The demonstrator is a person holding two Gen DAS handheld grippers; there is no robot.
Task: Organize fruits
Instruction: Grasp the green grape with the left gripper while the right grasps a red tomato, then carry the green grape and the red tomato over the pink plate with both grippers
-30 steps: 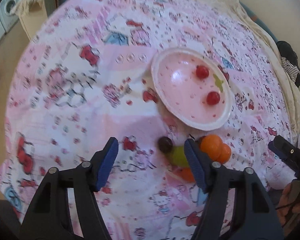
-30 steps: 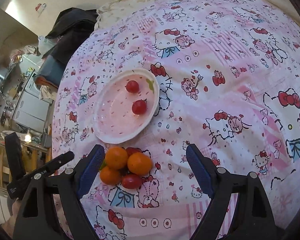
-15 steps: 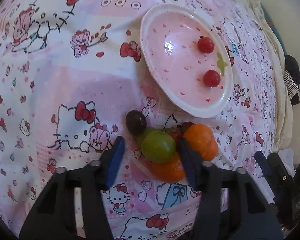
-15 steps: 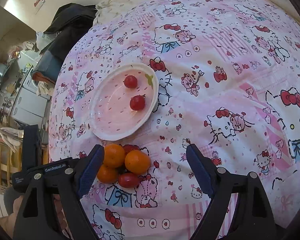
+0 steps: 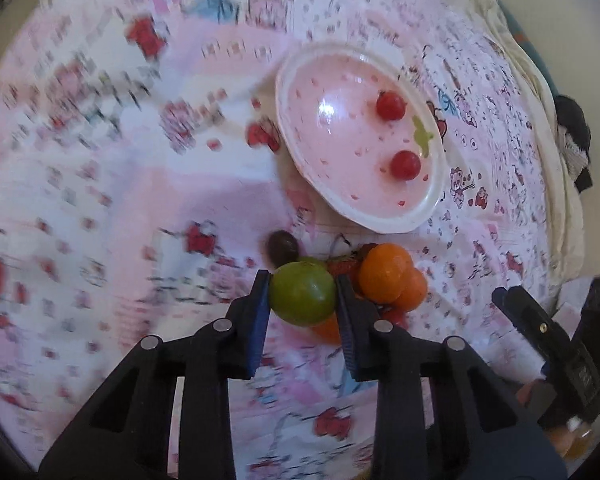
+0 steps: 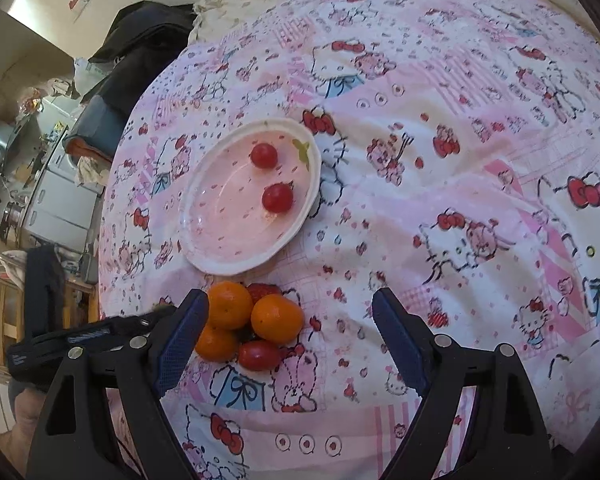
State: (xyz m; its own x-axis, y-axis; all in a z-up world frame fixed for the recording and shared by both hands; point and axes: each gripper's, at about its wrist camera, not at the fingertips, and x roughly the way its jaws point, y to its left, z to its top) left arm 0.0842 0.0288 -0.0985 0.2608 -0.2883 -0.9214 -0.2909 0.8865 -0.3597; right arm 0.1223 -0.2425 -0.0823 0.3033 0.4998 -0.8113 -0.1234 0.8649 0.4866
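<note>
My left gripper (image 5: 302, 294) is shut on a green round fruit (image 5: 302, 298), held just above the fruit pile. The pile holds oranges (image 5: 384, 278), a strawberry (image 5: 342, 266) and a dark fruit (image 5: 283, 245) on the pink patterned cloth. A pink plate (image 5: 404, 220) beyond it holds two cherry tomatoes (image 5: 390, 106). In the right wrist view the plate (image 6: 220, 266) and the oranges (image 6: 277, 318) show, with a red tomato (image 6: 259, 355). My right gripper (image 6: 288, 336) is open and empty, above the pile's right side.
The cloth (image 6: 460, 160) covers a soft bed. Dark clothes (image 6: 140, 56) lie at the bed's far edge. Cabinets and clutter (image 6: 40, 184) stand past the left edge. The right gripper's body (image 5: 548, 344) shows at the lower right in the left wrist view.
My left gripper moved down to the pile, closed on the green fruit and lifted it slightly. The right gripper has stayed open and drifted a little closer to the pile.
</note>
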